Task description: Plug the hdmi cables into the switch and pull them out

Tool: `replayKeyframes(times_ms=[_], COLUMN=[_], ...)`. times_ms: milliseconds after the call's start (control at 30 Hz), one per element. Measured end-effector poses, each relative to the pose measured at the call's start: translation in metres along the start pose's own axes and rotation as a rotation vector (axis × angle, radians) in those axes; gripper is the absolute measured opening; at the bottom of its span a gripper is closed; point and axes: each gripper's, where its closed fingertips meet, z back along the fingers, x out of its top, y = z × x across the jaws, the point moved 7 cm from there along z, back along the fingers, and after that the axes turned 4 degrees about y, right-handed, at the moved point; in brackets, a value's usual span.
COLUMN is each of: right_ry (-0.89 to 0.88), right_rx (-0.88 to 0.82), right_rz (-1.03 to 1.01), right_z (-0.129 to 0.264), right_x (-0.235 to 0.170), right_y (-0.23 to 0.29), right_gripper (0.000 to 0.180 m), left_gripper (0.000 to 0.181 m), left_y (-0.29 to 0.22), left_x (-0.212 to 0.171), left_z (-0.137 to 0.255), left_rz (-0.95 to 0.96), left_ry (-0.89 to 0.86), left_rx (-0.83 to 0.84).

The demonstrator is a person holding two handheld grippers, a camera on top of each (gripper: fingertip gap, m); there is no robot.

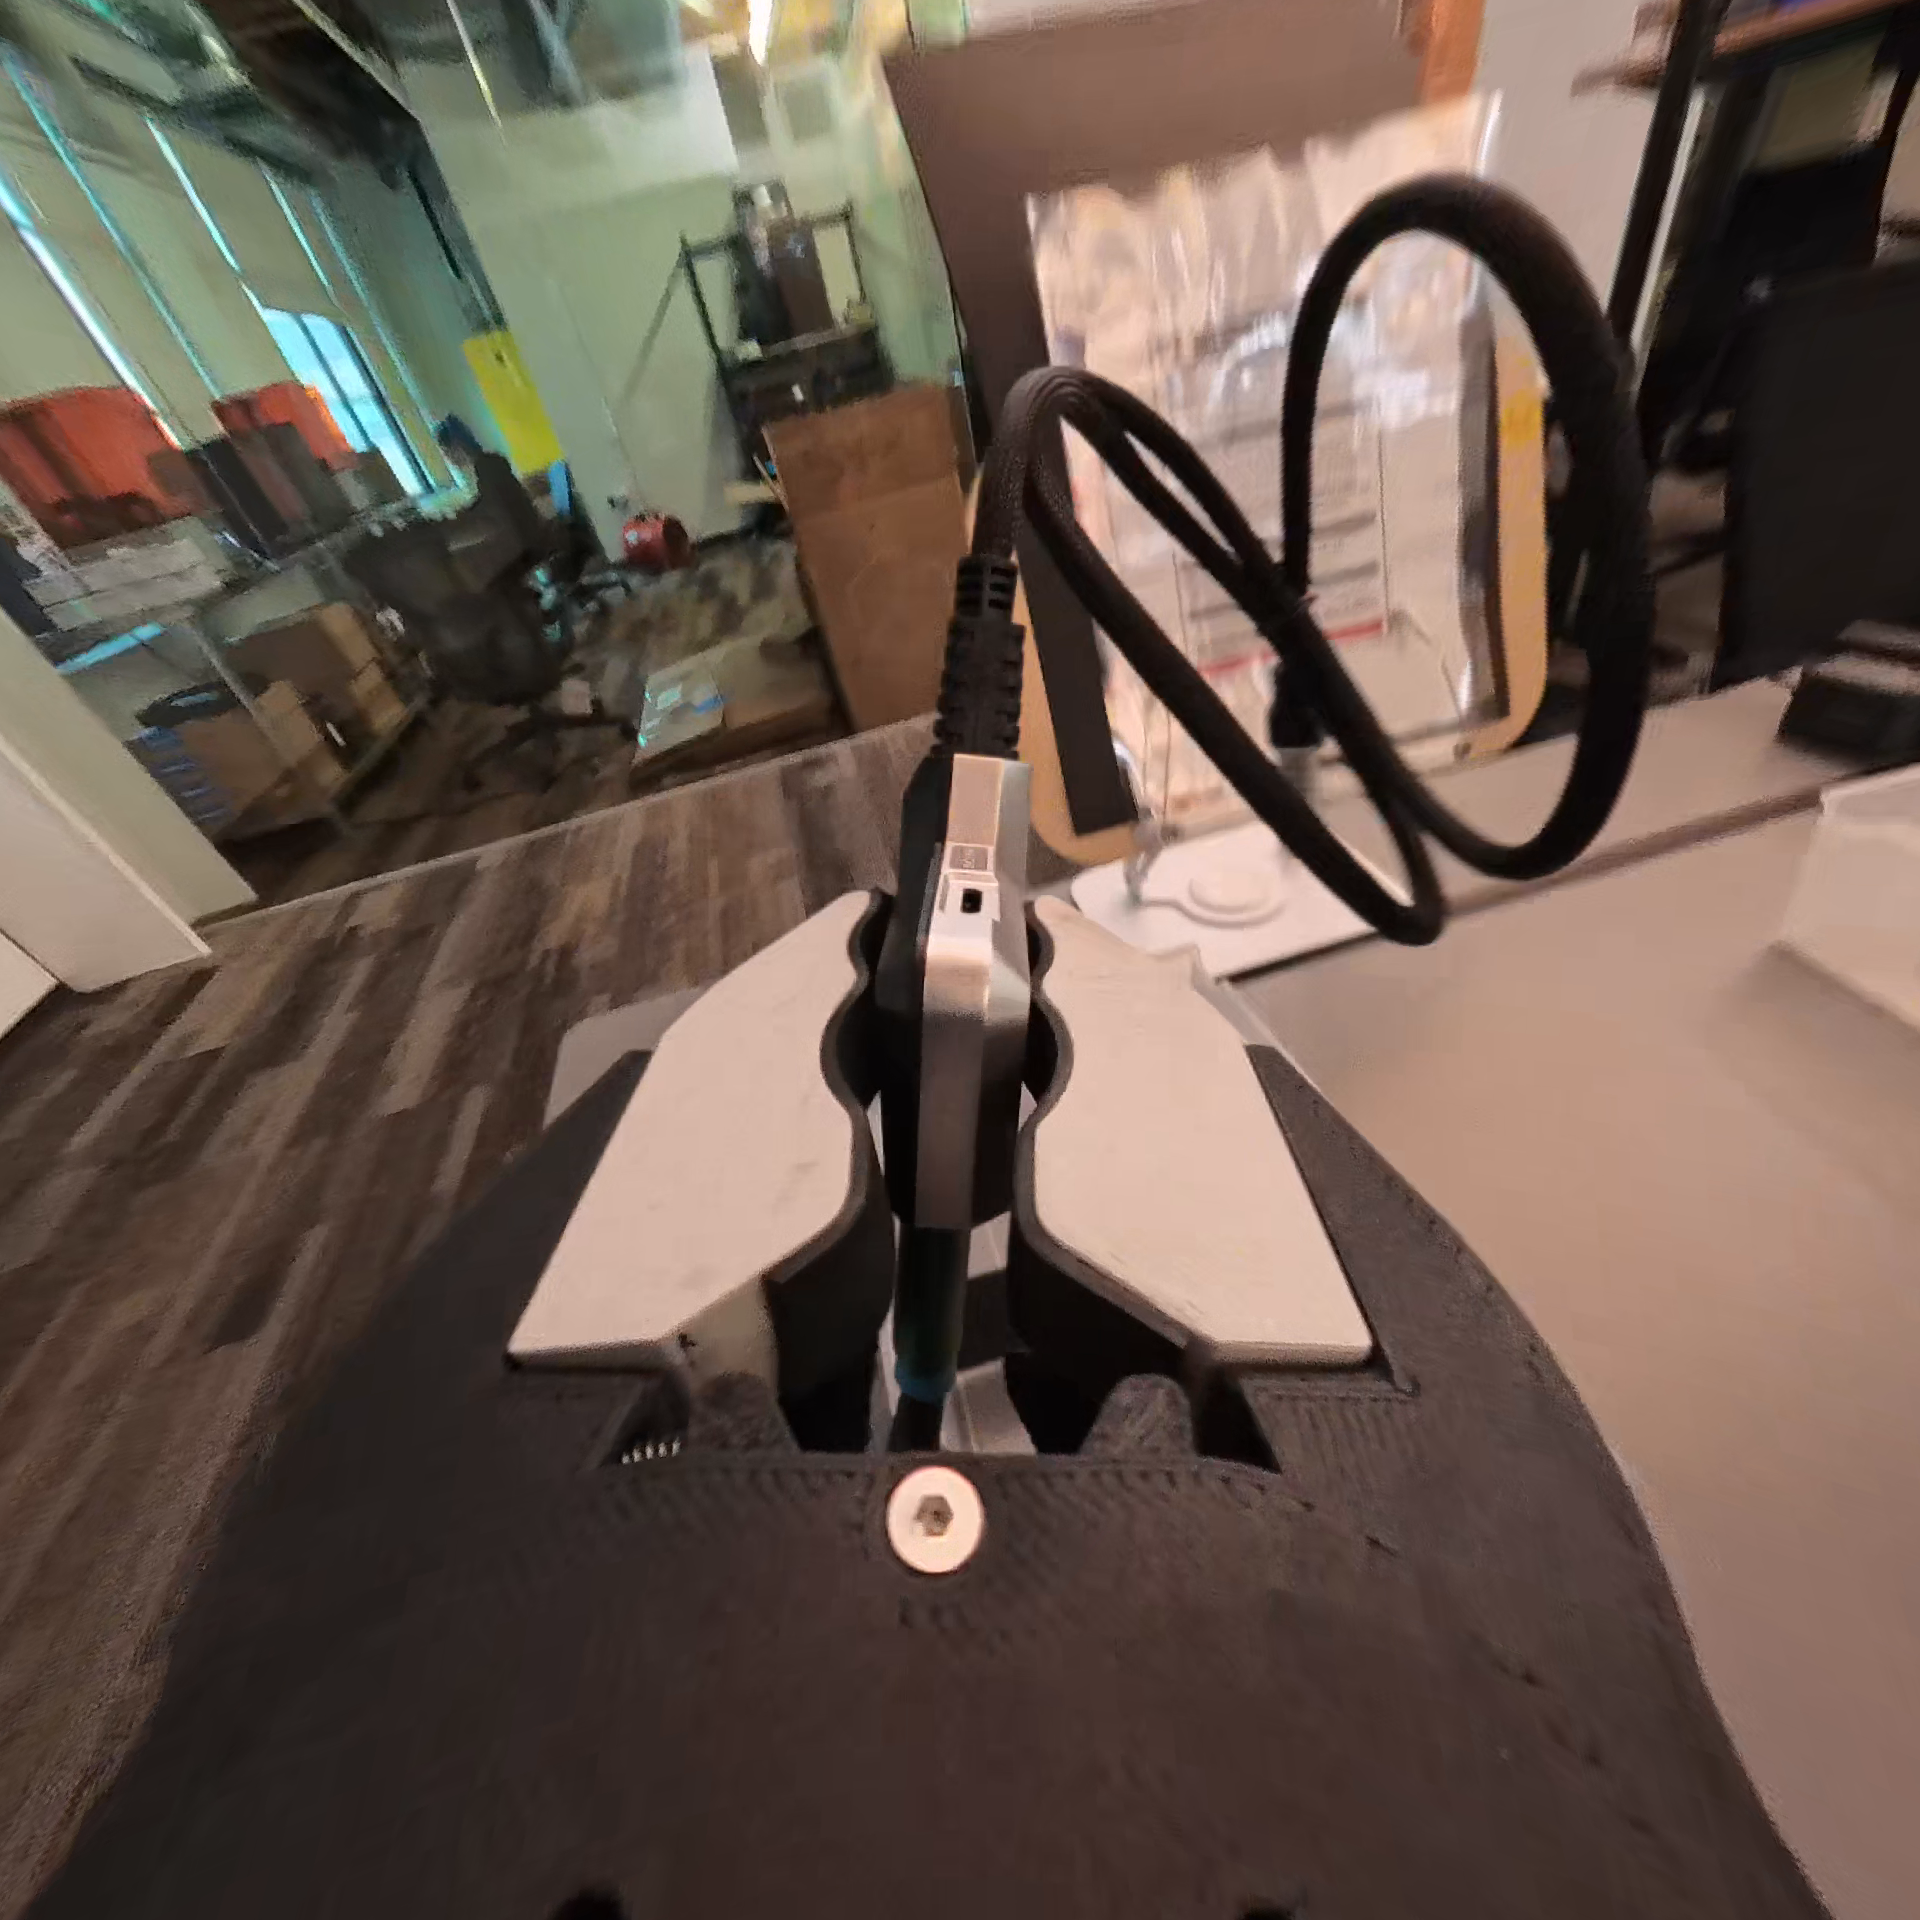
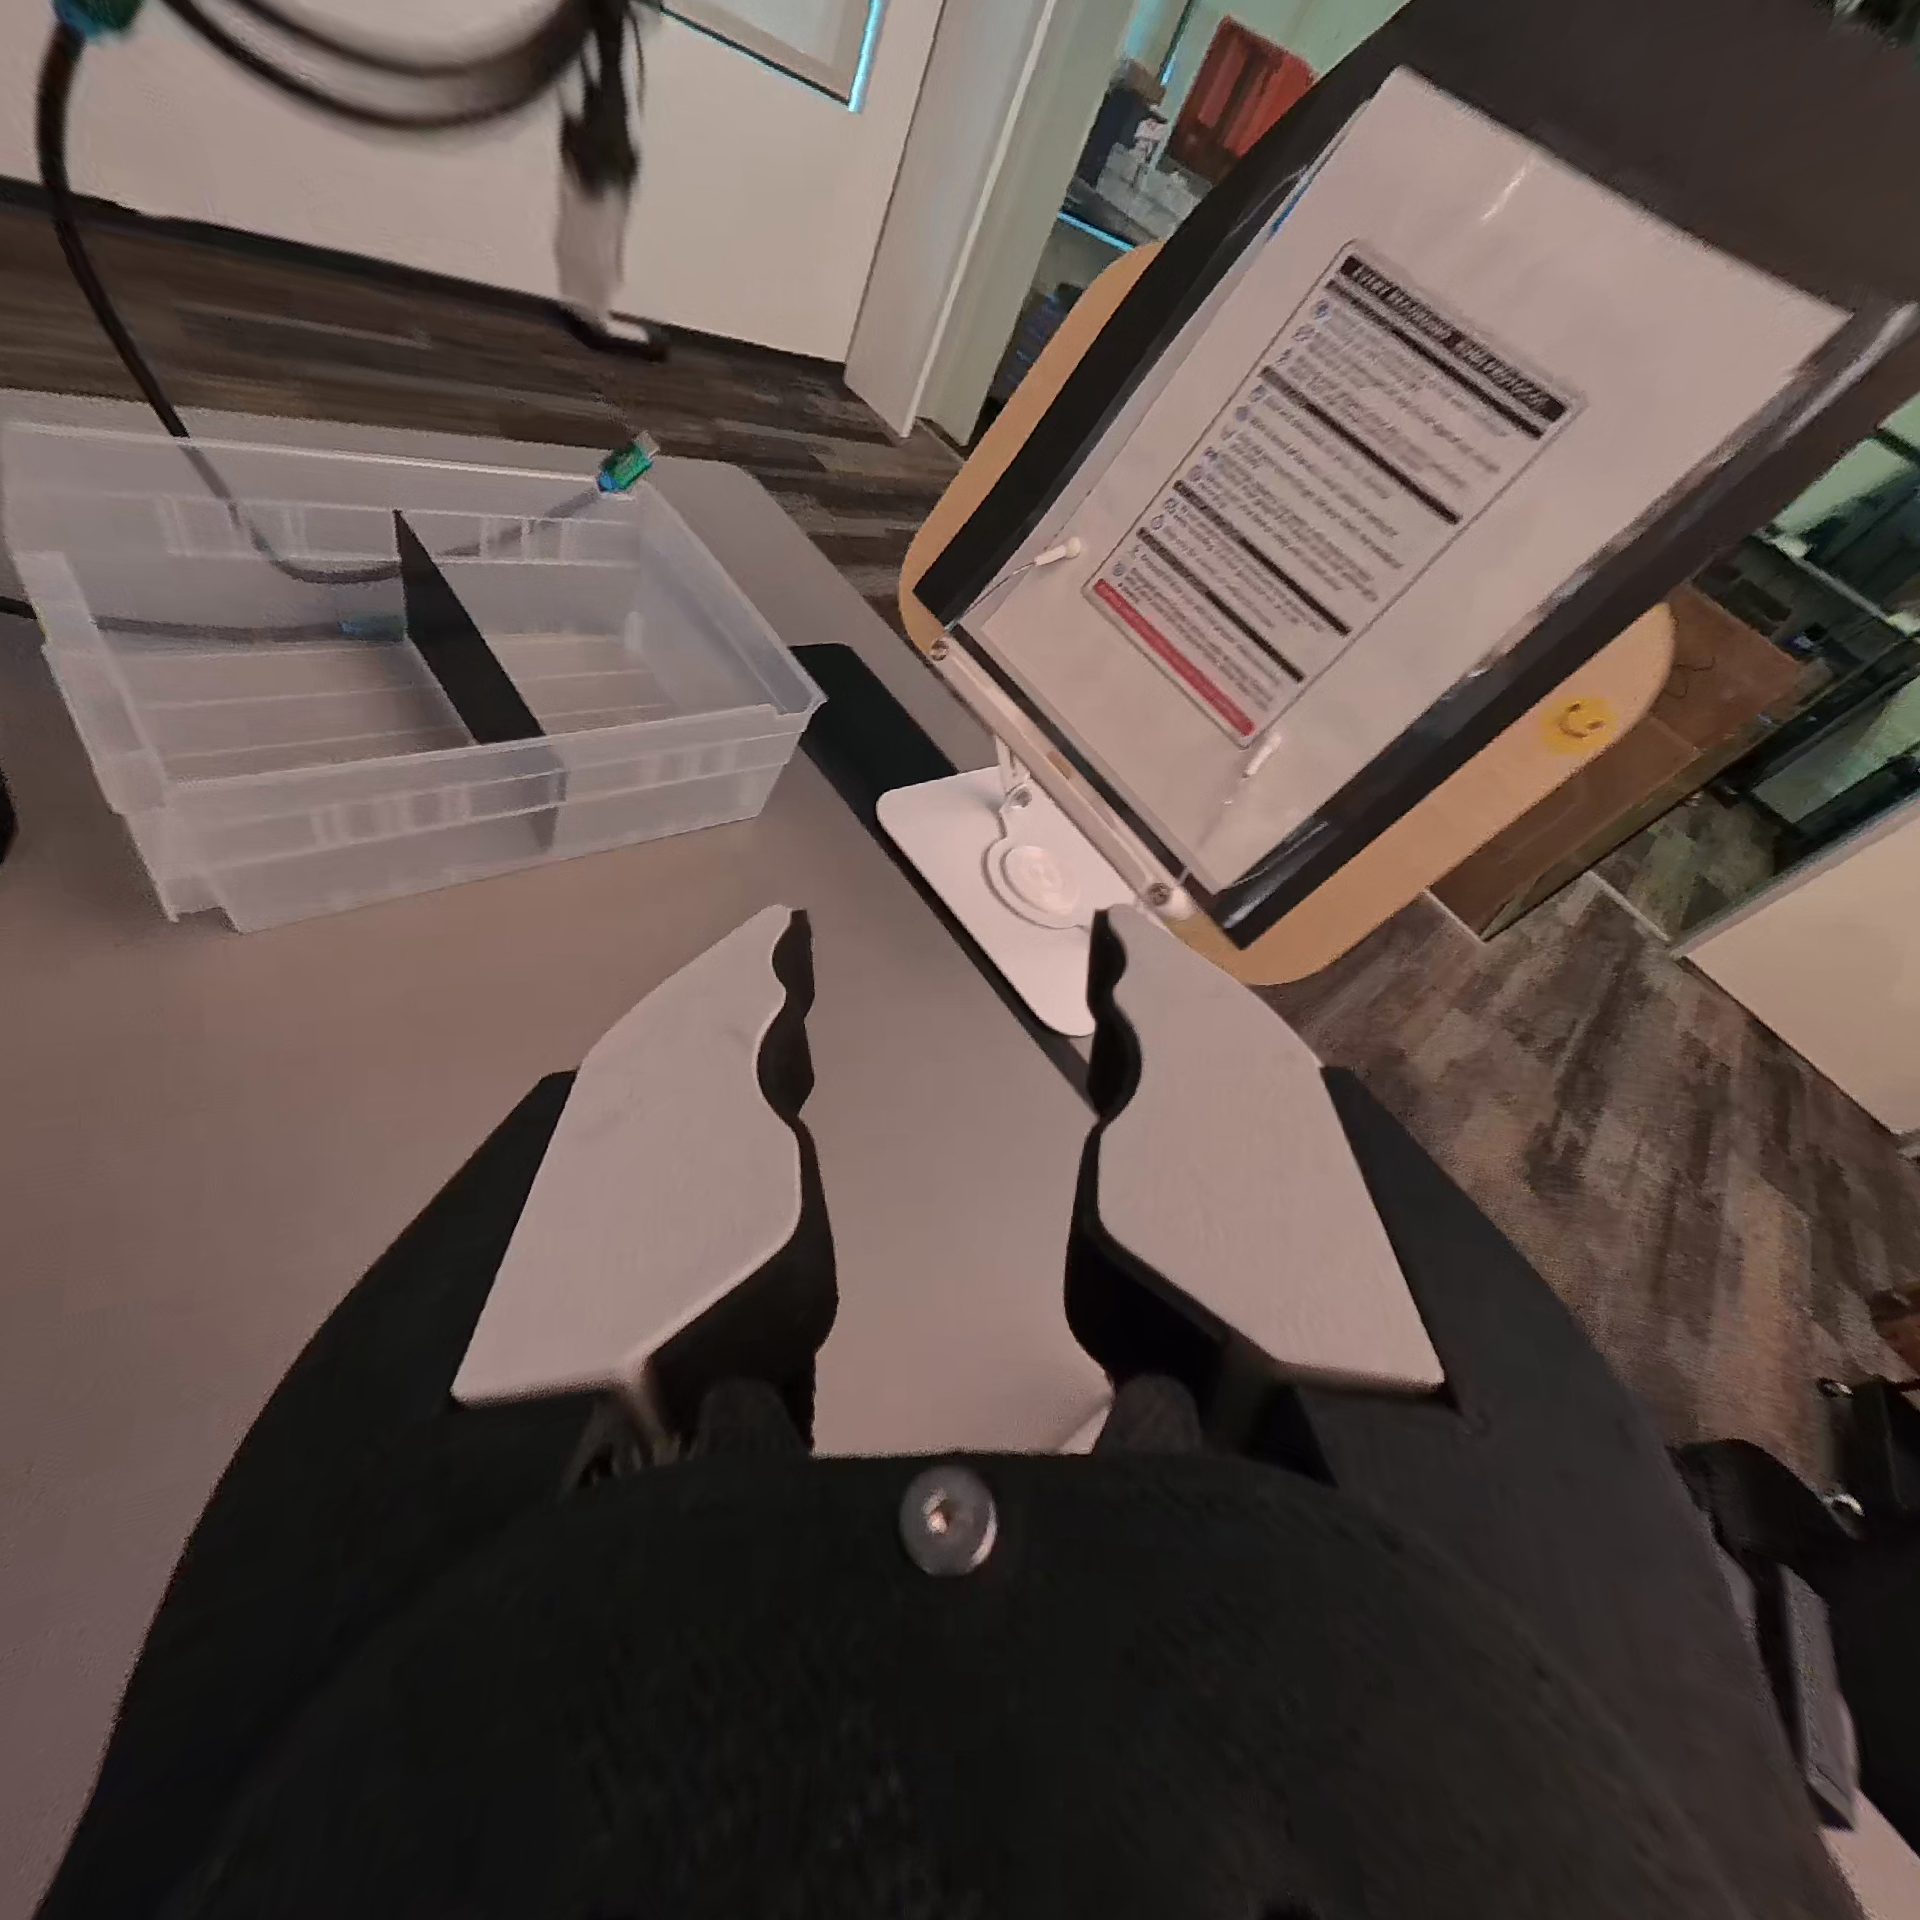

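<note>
Between the left gripper's (image 1: 951, 935) clamped fingers, the switch (image 1: 961, 977) points forward; right gripper (image 2: 948, 971) gapes.

switch (image 1: 961, 1023): slim silver box, held up on edge | black braided hdmi cable (image 1: 1455, 582) plugged in top, looping | second cable (image 2: 312, 566) probably trailing into clear bin
</note>
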Motion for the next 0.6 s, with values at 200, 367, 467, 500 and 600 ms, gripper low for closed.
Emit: replayKeyframes(times_ms=[200, 367, 467, 500, 600], right_ry=[0.070, 0.093, 0.088, 0.089, 0.101], right_rx=[0.052, 0.080, 0.103, 0.111, 0.124], right_rz=[0.036, 0.040, 0.035, 0.035, 0.050], right_z=[-0.028, -0.039, -0.043, -0.044, -0.048], right_x=[-0.009, -0.013, -0.012, -0.012, -0.011], right_y=[0.013, 0.019, 0.024, 0.026, 0.031], right_gripper=[0.052, 0.050, 0.050, 0.050, 0.049], left_gripper=[0.021, 0.021, 0.021, 0.021, 0.021], left_y=[0.024, 0.035, 0.030, 0.028, 0.019], left_x=[0.013, 0.021, 0.027, 0.029, 0.036], left_z=[0.053, 0.102, 0.119, 0.123, 0.133], left_rz=[-0.006, 0.051, 0.096, 0.111, 0.162], left_ry=[-0.139, -0.294, -0.389, -0.428, -0.536], left_rx=[0.177, 0.215, 0.132, 0.092, -0.043])
